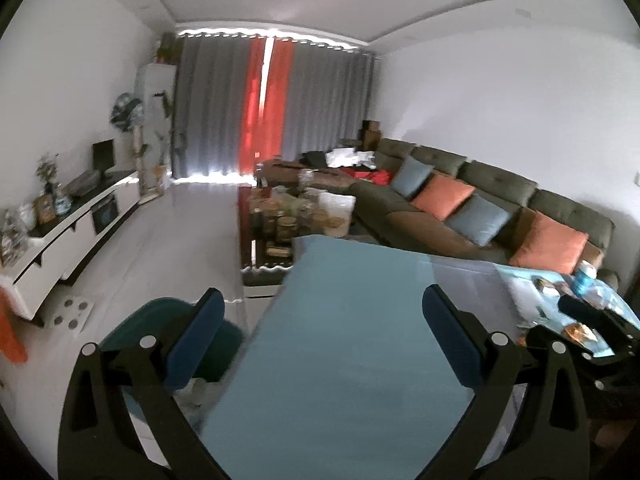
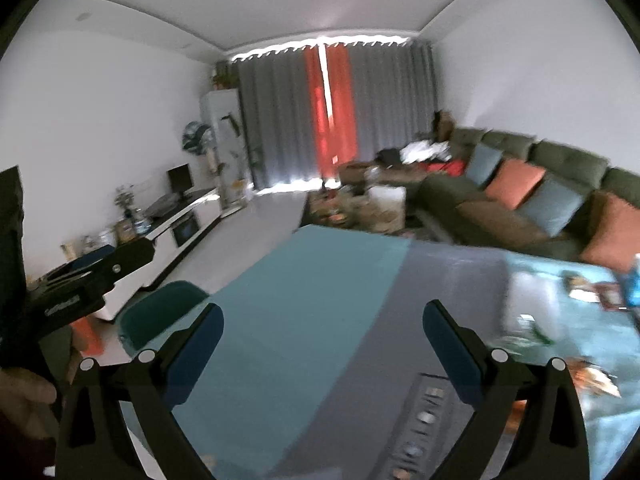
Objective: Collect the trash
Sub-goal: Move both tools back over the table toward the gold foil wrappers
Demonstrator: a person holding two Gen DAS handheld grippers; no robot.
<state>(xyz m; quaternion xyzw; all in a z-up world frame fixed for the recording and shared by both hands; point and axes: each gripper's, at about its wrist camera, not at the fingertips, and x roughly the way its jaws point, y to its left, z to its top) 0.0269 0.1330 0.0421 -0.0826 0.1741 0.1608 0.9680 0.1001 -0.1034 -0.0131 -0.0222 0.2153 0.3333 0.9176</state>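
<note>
Left wrist view
- Left gripper (image 1: 323, 312): jaws spread wide, nothing between the blue pads; it hangs above the table, pointing slightly downward.
- Table (image 1: 340, 340): blue top directly under and ahead of the gripper, with a grey band to the right of the right finger.
- Trash (image 1: 576, 332): wrappers and packets lie on the table to the right of the gripper, well apart from its fingers; details are blurred.
- Blue bottle (image 1: 585, 278): stands at the far right, beyond the wrappers.
- Right gripper (image 1: 600, 320): a dark body shows at the right edge, over the wrappers.
- Green chair (image 1: 168, 320): low left, behind the left finger.
- Sofa (image 1: 460, 184): ahead and right, with orange and blue cushions.

Right wrist view
- Right gripper (image 2: 323, 316): jaws fully apart, empty, above the table.
- Table (image 2: 312, 288): blue on the left, grey under the right finger.
- Trash (image 2: 592, 292): small packets lie ahead and right; an orange wrapper (image 2: 596, 376) lies just right of the right finger. Motion blur hides detail.
- Left gripper (image 2: 92, 276): dark body at the left edge; its jaws cannot be read here.
- Hand (image 2: 24, 400): at the lower left edge.
</note>
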